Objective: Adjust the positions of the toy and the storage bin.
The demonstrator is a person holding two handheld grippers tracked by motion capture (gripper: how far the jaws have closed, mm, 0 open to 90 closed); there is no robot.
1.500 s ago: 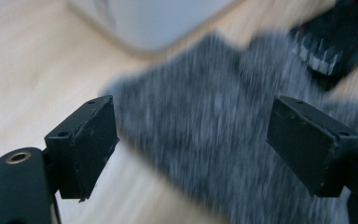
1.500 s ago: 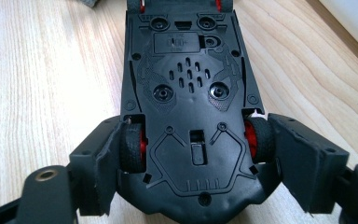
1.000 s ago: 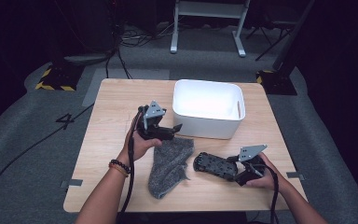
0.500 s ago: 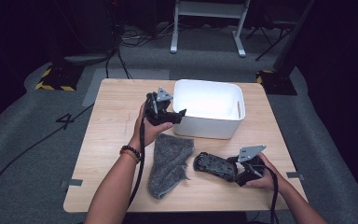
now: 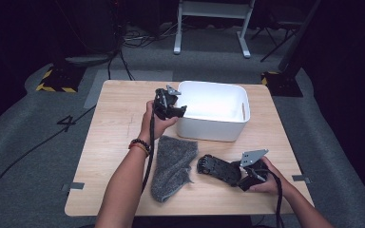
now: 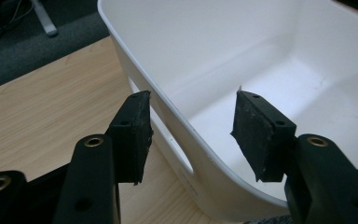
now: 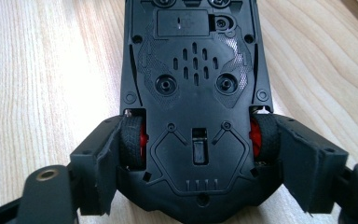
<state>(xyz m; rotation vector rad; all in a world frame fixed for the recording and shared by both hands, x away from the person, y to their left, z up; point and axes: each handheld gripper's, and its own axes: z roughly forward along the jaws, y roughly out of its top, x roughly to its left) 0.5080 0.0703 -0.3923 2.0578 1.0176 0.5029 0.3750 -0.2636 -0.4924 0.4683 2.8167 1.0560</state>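
Observation:
A white plastic bin [image 5: 210, 129] stands at the back of the wooden table [image 5: 119, 118]. My left gripper [image 5: 177, 112] is at its left rim. In the left gripper view the bin's wall [image 6: 261, 56] runs between the jaws of my left gripper [image 6: 191, 109], one pad outside and one inside. The jaws have just been closing; the inside pad still stands clear of the wall. My right gripper [image 5: 234, 173] is shut on an upturned black toy car [image 5: 214, 167]. Its pads [image 7: 107, 163] press on the rear wheels of the car [image 7: 193, 60].
A grey fuzzy cloth [image 5: 173, 166] lies flat between the two arms, just in front of the bin. Bare wood lies to the left of the left forearm. Cables trail from both grippers toward the front edge.
My left gripper has moved away from the cloth toward the bin's left rim, and its jaws have narrowed around the wall. The right gripper and car have stayed put.

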